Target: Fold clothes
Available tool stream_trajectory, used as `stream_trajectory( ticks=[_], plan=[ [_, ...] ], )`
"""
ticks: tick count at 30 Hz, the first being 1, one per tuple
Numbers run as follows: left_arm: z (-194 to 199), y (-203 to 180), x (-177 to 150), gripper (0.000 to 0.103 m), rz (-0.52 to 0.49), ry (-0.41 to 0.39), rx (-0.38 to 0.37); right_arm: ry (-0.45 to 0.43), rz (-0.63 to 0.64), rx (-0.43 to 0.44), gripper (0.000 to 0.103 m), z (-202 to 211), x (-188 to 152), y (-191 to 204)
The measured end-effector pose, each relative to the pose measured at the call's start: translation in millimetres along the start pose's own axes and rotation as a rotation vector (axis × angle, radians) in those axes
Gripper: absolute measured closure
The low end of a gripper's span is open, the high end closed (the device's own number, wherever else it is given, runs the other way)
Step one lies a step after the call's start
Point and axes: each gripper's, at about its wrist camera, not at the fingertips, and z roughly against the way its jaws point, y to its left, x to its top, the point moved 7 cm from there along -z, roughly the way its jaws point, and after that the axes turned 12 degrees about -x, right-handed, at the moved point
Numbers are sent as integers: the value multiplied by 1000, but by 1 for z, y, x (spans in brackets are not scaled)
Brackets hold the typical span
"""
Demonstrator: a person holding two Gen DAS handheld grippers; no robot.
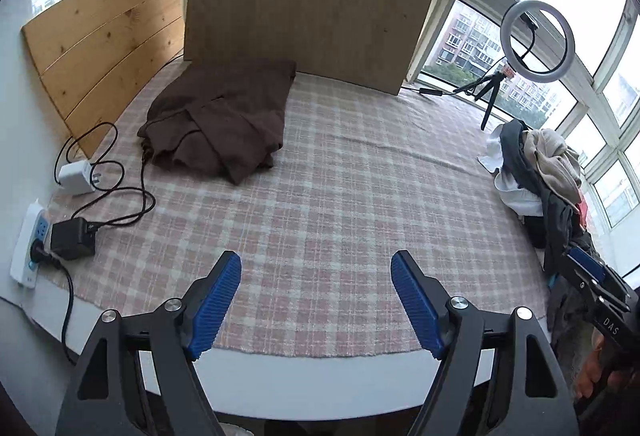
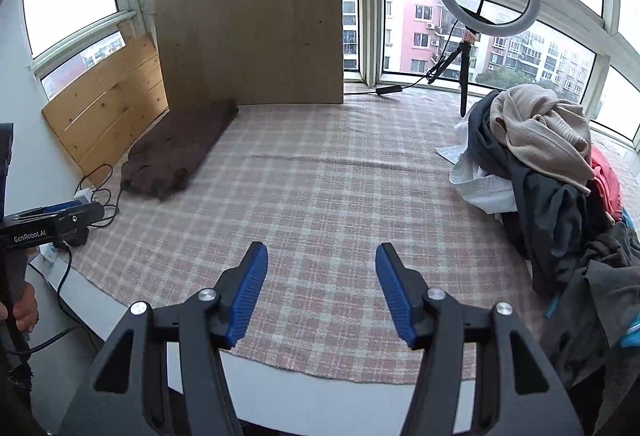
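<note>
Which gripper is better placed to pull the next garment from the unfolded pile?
Probably right. Both the right gripper and left gripper are open and empty, but the pile of clothes lies on the right gripper's side.

A pink-and-white checked cloth (image 2: 320, 196) covers the white table (image 2: 304, 400). Behind its far edge, large windows (image 2: 420, 32) admit grey daylight over apartment blocks. A brown board (image 2: 252, 32) and pine planks (image 2: 108, 108) lean at the far left corner.

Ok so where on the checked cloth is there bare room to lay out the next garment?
The middle of the checked cloth is bare, between the folded brown garment and the unfolded clothes pile. It is crowded at the chargers and cables and the ring light tripod.
</note>
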Motion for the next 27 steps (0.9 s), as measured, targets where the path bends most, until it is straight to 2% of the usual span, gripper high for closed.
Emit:
stream_trajectory(
  ticks=[6,9,15,27],
  plan=[
    [48,3,-43,27,102,-54,145,-22,41,72,47,27,-31,-7],
    [73,0,-59,27,127,-105,171,-28,64,101,47,35,-46,-12],
    [110,-6,-76,27,141,-172,186,-17,65,135,47,44,-63,-21],
    [141,-12,-80,27,131,-253,185,-41,94,128,47,57,-67,-22]
  ],
)
